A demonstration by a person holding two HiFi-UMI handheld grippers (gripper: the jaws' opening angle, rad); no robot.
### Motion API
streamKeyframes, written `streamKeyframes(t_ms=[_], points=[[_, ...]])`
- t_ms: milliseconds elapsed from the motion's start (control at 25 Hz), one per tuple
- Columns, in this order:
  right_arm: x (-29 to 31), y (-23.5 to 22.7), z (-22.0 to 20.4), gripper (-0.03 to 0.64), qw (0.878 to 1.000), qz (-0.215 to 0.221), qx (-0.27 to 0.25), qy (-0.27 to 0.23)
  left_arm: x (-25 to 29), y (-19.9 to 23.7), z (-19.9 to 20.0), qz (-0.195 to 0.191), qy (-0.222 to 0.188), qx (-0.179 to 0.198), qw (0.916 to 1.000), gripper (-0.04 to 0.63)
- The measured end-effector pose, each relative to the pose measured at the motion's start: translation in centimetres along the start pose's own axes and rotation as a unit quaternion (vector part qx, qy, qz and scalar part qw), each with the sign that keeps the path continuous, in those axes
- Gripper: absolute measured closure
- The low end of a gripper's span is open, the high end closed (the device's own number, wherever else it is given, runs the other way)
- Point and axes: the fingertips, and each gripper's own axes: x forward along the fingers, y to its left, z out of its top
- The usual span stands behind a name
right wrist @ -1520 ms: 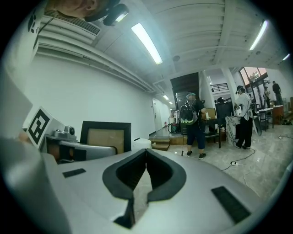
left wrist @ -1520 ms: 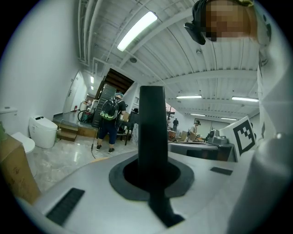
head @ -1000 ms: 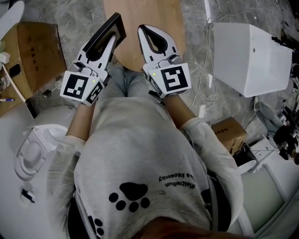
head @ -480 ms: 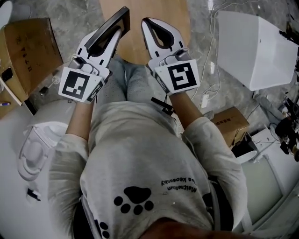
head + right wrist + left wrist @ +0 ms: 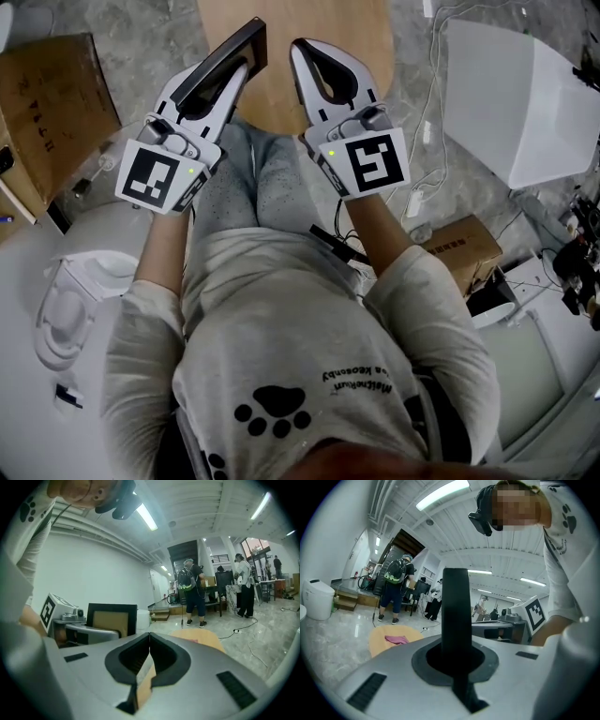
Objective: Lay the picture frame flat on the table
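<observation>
Left gripper [image 5: 239, 70] is gripping the frame [image 5: 246, 36]; right gripper [image 5: 314, 52] is sitting clenched, empty. Should be tilting it flat over table [image 5: 352, 37] at 12 o'clock.

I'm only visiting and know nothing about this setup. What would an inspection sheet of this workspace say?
Surface: round wooden table, in front of the seated person; pink cloth on it.
Job's things: black picture frame, held in the air, not yet laid down.
Clutter: cardboard box, white box and small carton on the floor.
Grippers: left gripper shut on the frame's edge; right gripper shut, empty.
Cables: white cables loose on the floor.
Surroundings: people standing in a bright open hall.
</observation>
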Motion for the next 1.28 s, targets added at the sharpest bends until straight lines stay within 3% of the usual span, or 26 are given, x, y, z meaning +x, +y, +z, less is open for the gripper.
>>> streamKeyframes(t_ms=[600,1280], points=[[2.5,-0.8,-5.7,0.604,1.0,-0.001,0.001,0.008,1.8,2.6,-5.2,-0.007,-0.005,-0.017,0.9998,0.577],[4.0,-0.3,-11.0,0.604,0.999,0.016,0.0,0.035,2.9,4.6,-10.6,-0.005,0.005,-0.068,0.9977,0.577]])
